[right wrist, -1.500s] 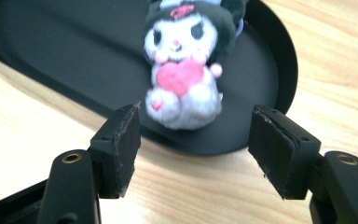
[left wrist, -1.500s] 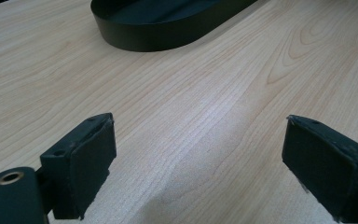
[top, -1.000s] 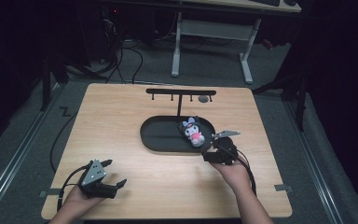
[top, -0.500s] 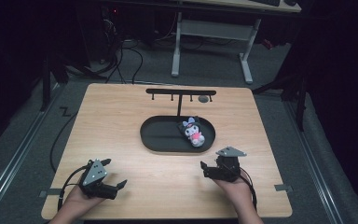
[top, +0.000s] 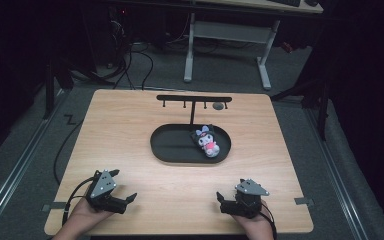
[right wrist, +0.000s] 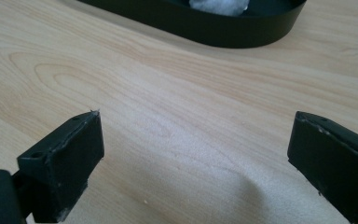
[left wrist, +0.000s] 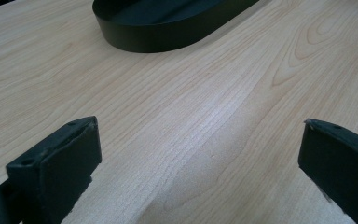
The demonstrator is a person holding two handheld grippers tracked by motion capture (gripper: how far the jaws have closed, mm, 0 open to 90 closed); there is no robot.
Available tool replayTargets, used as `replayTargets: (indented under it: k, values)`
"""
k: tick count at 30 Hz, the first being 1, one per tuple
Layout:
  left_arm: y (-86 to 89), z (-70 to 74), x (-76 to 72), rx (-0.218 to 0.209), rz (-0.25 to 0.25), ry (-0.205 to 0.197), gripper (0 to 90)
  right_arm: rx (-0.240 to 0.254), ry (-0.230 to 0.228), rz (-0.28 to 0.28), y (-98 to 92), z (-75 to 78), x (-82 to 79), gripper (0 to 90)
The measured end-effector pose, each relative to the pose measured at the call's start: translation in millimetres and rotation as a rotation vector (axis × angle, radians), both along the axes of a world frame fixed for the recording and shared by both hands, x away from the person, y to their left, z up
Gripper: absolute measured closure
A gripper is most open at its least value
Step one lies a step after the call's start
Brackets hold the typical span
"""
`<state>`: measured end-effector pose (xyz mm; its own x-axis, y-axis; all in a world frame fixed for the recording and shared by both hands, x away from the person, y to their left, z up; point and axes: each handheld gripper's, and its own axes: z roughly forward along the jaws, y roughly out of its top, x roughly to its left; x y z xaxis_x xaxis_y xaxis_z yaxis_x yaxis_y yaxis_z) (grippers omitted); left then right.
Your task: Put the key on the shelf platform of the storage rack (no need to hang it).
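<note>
A black oval tray point(top: 170, 145) sits mid-table with a small grey-and-pink plush toy point(top: 207, 141) lying in its right end. My left gripper point(top: 127, 202) rests near the table's front left, open, over bare wood point(left wrist: 200, 154), the tray point(left wrist: 168, 32) farther off. My right gripper point(top: 225, 202) is near the front right edge. Its jaws have just been opening and now stand wide with nothing between them point(right wrist: 196, 149). In the right gripper view the tray wall point(right wrist: 223, 28) and a bit of the plush point(right wrist: 219, 5) lie ahead.
A black rack with hooks point(top: 192, 100) stands just behind the tray. The wooden table point(top: 130, 125) ends close behind both hands. Cables and a white desk frame point(top: 225, 30) are on the floor beyond the far edge.
My right gripper has drawn back from beside the plush at the tray to the table's front edge and sunk lower, with its jaws spread. The plush stays in the tray. The left gripper has not moved.
</note>
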<state>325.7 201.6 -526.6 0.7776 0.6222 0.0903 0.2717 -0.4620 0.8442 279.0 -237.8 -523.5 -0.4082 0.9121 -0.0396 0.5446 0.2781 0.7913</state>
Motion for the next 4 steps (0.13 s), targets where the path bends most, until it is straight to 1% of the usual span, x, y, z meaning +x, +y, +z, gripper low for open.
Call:
replayTargets:
  k: [2,4]
  values:
    - [-0.4,-0.1,0.1,0.003,0.002,-0.001,0.2,-0.003,0.007,-0.002,-1.3,-0.7,1.2,3.4]
    - [-0.6,0.0,-0.2,0.004,0.000,-0.001,0.2,-0.002,-0.014,-0.007,-2.9,0.4,1.6,3.2]
